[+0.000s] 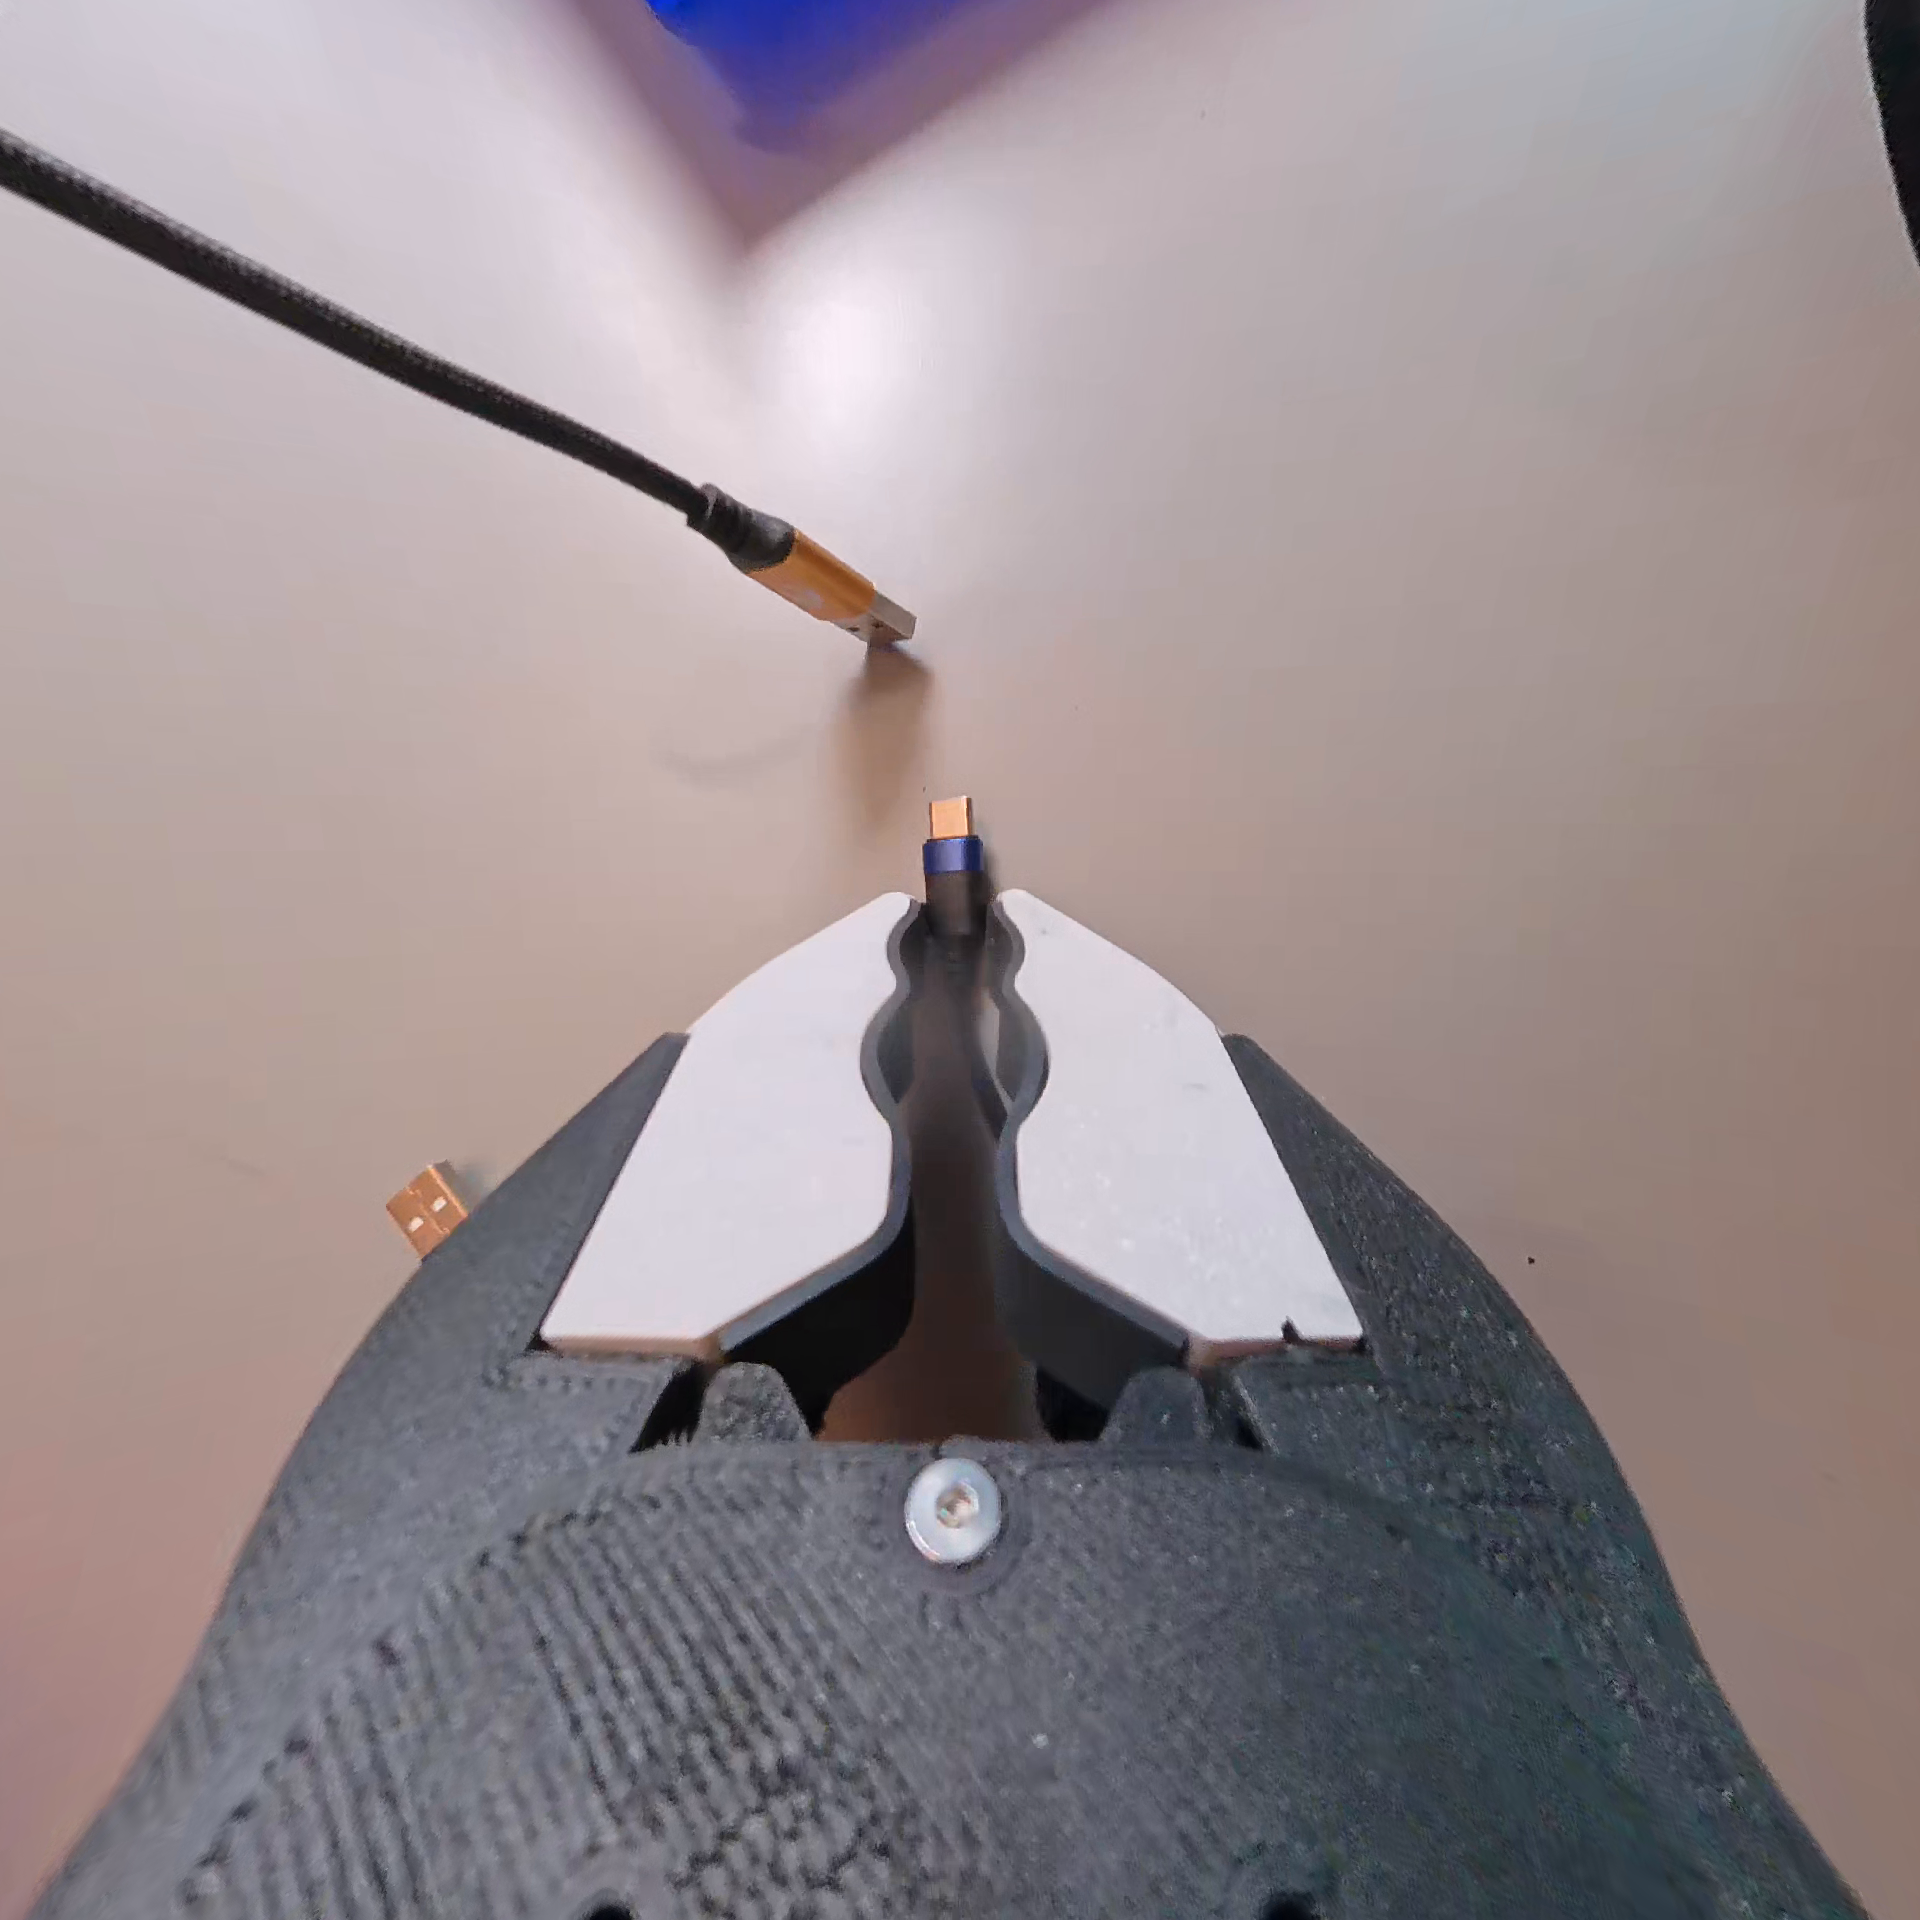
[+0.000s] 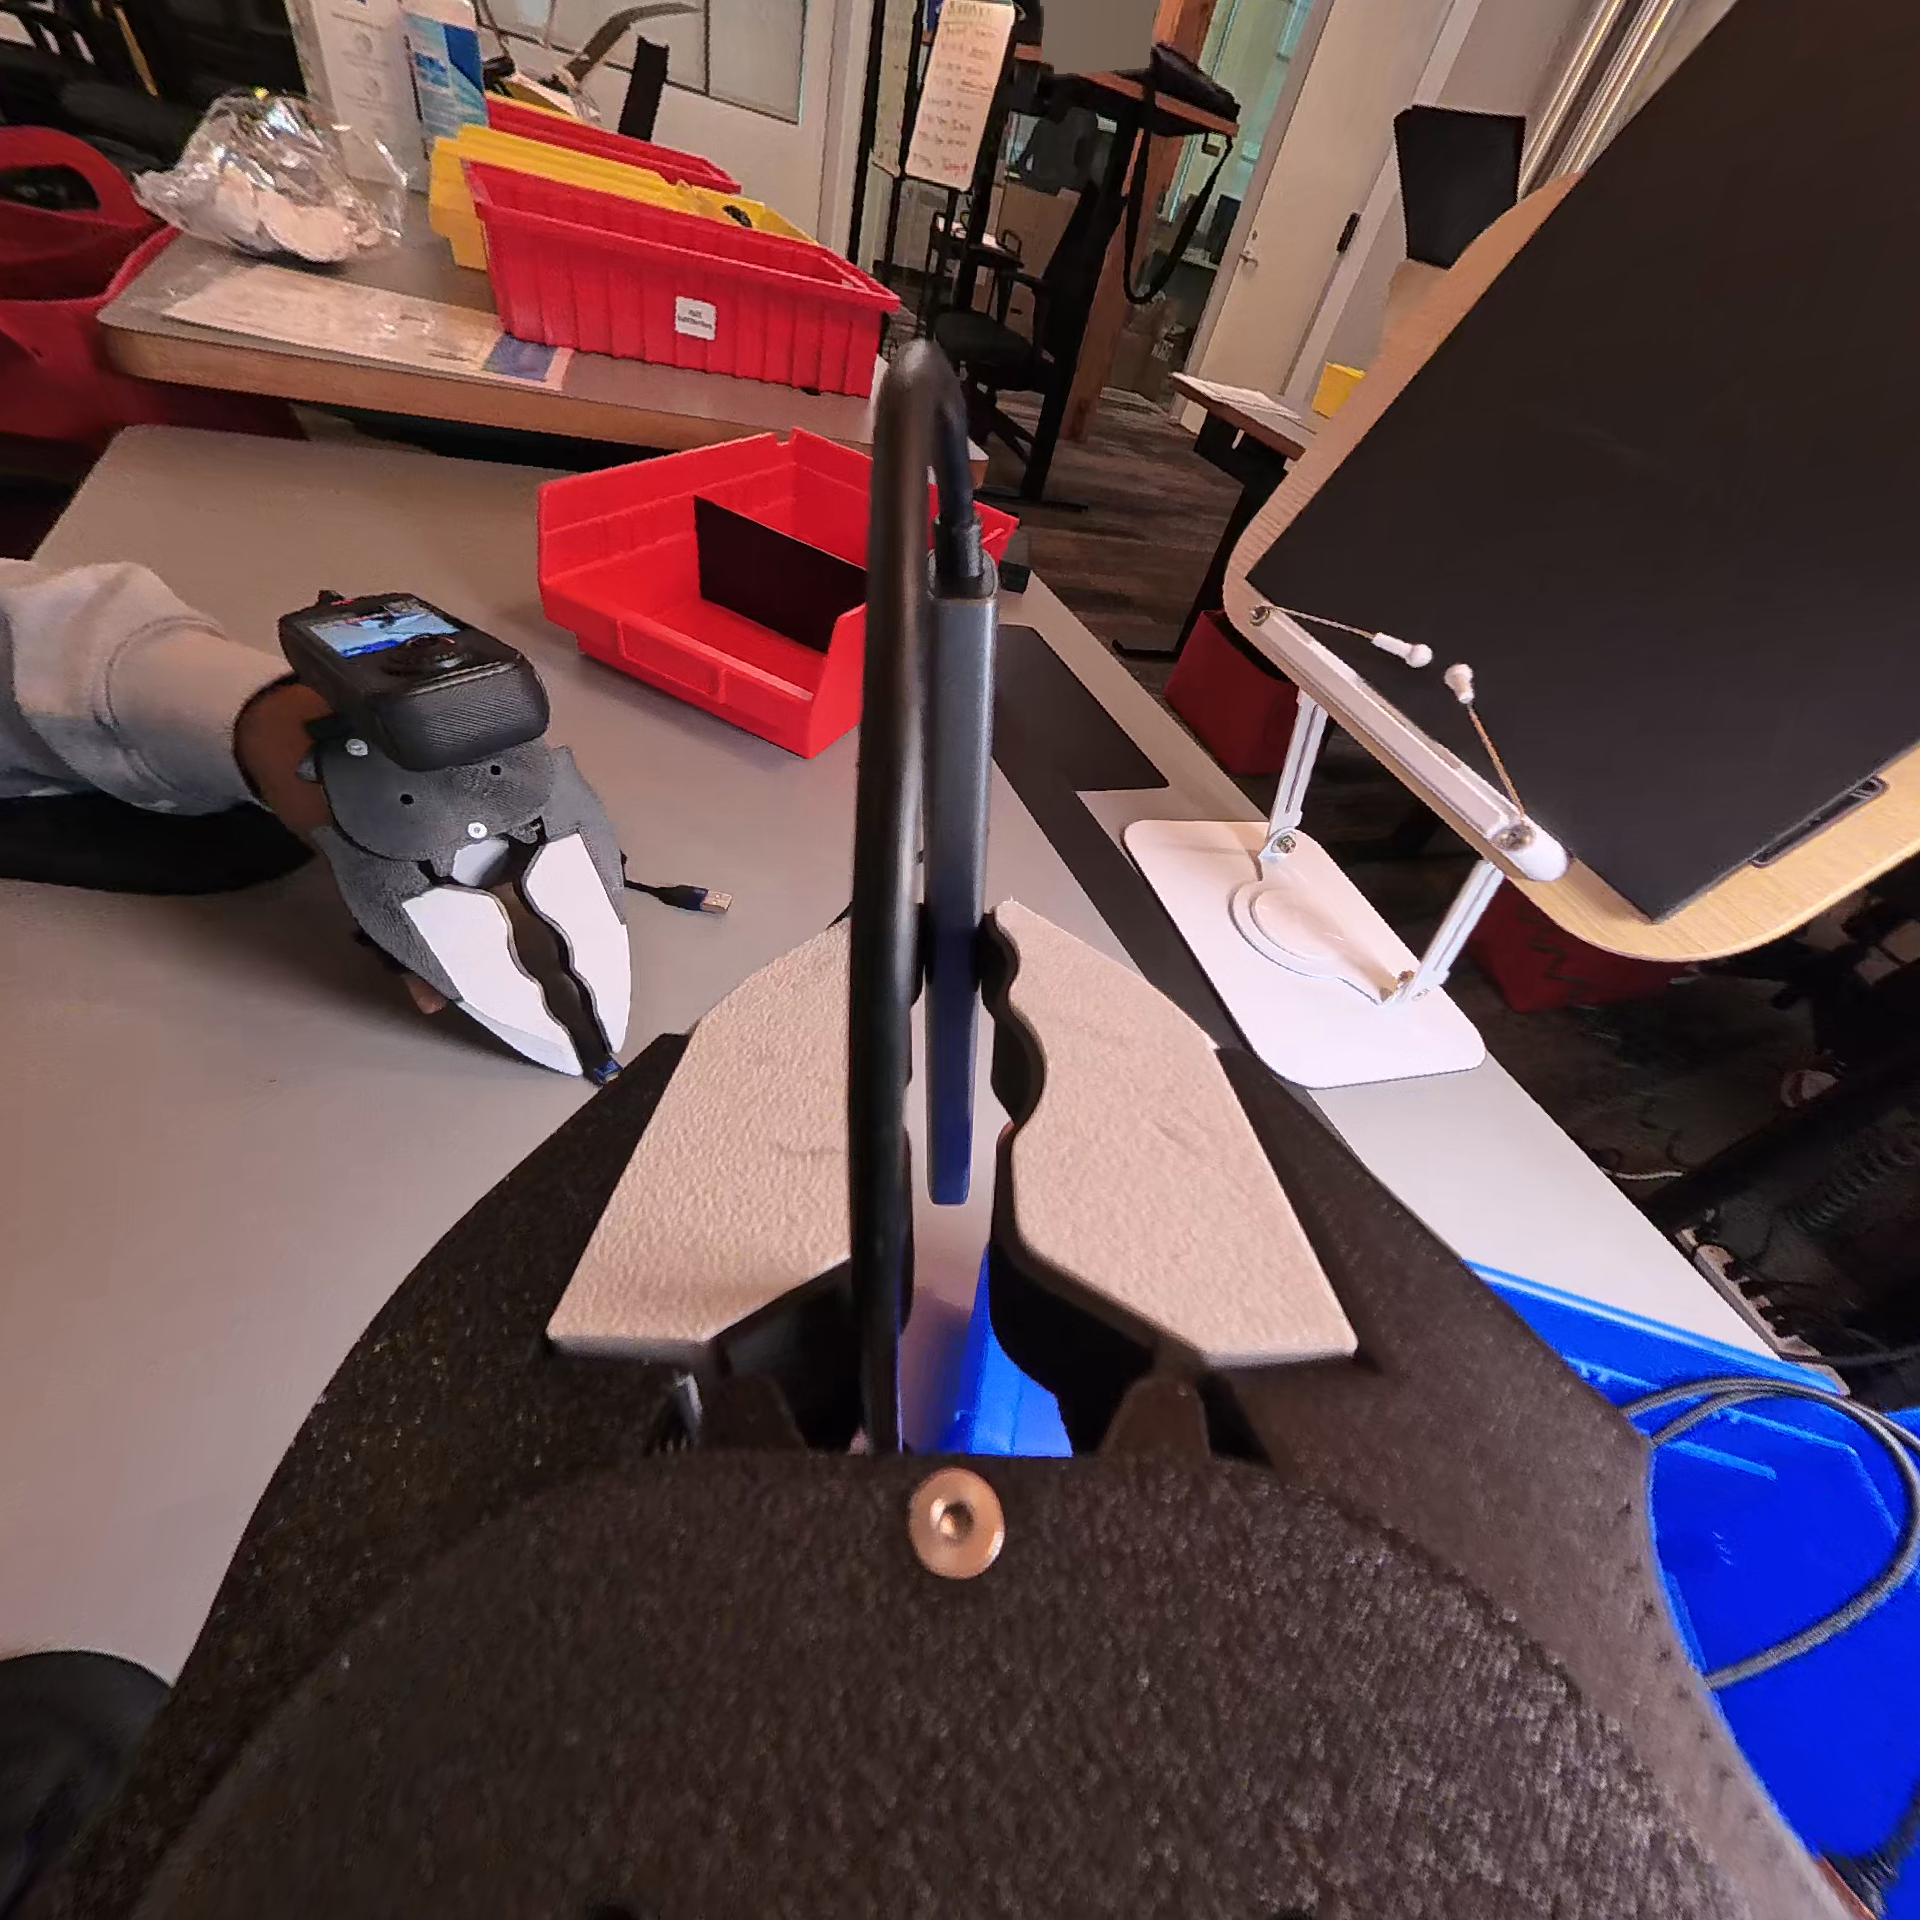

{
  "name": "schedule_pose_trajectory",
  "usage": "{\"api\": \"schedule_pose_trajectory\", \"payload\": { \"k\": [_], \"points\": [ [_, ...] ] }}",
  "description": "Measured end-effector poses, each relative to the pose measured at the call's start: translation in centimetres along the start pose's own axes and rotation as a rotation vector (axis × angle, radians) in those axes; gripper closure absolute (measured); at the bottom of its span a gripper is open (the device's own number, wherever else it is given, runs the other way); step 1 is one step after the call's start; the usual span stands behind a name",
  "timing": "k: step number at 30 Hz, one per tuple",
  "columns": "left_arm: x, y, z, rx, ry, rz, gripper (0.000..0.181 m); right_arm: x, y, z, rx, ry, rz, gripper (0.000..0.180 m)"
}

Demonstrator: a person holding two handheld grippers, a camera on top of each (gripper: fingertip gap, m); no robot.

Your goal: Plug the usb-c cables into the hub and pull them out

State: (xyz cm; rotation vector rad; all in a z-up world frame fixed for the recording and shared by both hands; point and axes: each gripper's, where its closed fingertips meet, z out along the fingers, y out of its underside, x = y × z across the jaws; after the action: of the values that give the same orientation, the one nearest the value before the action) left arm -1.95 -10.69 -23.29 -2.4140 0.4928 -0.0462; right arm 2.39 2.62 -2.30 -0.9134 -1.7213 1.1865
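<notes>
In the left wrist view my left gripper is shut on a usb-c cable plug with a blue collar and gold tip, pointing down just above the table. A black braided cable with a gold USB-A plug lies ahead of it. Another gold USB-A plug shows at the gripper's left. In the right wrist view my right gripper is shut on the slim grey hub, held upright above the table, with its black cable looping over the top. The left gripper shows far left, tip down on the table.
A red bin stands behind on the grey table. A white stand holds a dark tilted board at right. A blue bin with a cable sits at lower right. More red and yellow bins are on a farther table.
</notes>
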Motion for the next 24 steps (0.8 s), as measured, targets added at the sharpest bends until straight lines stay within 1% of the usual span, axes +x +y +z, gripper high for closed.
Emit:
{"api": "schedule_pose_trajectory", "payload": {
  "k": [1, 3, 5, 7, 11, 13, 16, 18, 20, 24],
  "points": [
    [0.0, 0.0, 0.0, 0.004, 0.002, 0.003, 0.17, -0.1, -0.1, 0.1, 0.0, -0.004, -0.002, 0.17],
    [-0.2, -0.1, 0.0, 0.008, 0.012, 0.0, 0.17, -0.5, -0.2, 0.2, -0.001, -0.015, -0.007, 0.17],
    [-0.2, 0.1, -0.3, 0.011, 0.058, -0.002, 0.17, -0.8, -0.3, 0.3, -0.009, -0.025, -0.016, 0.17],
    [-0.3, -0.6, -1.9, 0.072, 0.136, -0.044, 0.17, -1.3, -0.4, 0.2, -0.013, -0.045, -0.024, 0.17],
    [-0.6, -4.7, -8.6, 0.299, 0.349, -0.161, 0.17, -2.5, -0.4, 0.3, -0.015, -0.121, -0.024, 0.171],
    [-0.3, -6.7, -11.7, 0.358, 0.462, -0.165, 0.17, -3.4, -0.4, 0.7, -0.015, -0.171, -0.018, 0.171],
    [0.7, -10.1, -15.0, 0.421, 0.641, -0.141, 0.17, -5.7, -0.4, 1.1, -0.006, -0.306, 0.005, 0.171],
    [1.6, -11.6, -15.7, 0.42, 0.756, -0.113, 0.17, -7.4, -0.6, 1.2, 0.002, -0.411, 0.026, 0.171],
    [2.3, -12.6, -15.4, 0.404, 0.859, -0.102, 0.17, -9.1, -0.6, 1.2, 0.001, -0.516, 0.049, 0.171],
    [3.9, -12.6, -13.7, 0.357, 1.062, -0.13, 0.17, -11.5, 0.3, 1.6, -0.053, -0.655, 0.075, 0.17]
  ]
}}
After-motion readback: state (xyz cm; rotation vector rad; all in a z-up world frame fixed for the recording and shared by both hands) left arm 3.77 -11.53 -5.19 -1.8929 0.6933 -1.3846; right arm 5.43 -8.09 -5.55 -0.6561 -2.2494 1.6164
